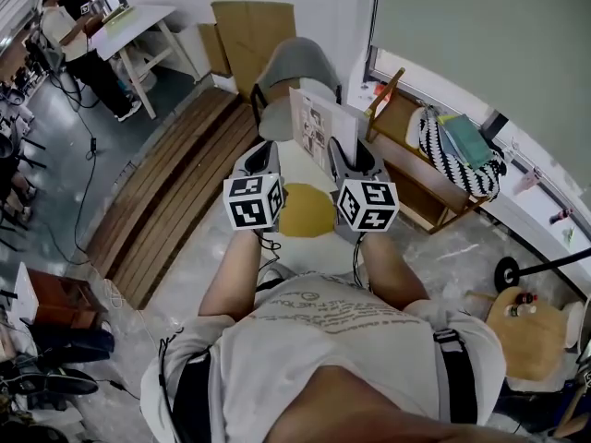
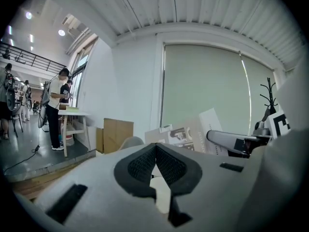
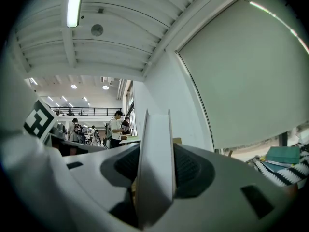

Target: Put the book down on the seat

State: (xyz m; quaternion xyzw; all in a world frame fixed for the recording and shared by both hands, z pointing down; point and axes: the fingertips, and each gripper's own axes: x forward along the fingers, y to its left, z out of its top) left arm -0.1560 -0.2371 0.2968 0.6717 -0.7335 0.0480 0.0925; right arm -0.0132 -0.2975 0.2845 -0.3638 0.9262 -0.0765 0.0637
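Note:
The book (image 1: 321,123) stands upright on edge, pale cover with a printed picture, and my right gripper (image 1: 339,149) is shut on its lower edge. In the right gripper view the book (image 3: 154,163) fills the gap between the two dark pads. It hangs just above and right of the grey chair (image 1: 294,65), whose pale seat (image 1: 275,118) lies under the grippers' tips. My left gripper (image 1: 261,152) is beside it on the left, shut with nothing in it; its pads meet at the tip (image 2: 155,147). From the left gripper view the book (image 2: 193,132) and the right gripper (image 2: 231,141) show to the right.
A yellow round seat (image 1: 307,210) sits below my hands. A wooden rack (image 1: 411,169) with a striped bag (image 1: 452,160) stands right. Cardboard (image 1: 254,30) leans on the back wall, and wooden planks (image 1: 175,187) lie left. A person (image 1: 69,30) stands by a white table (image 1: 138,21). A round wooden stool (image 1: 526,326) is at lower right.

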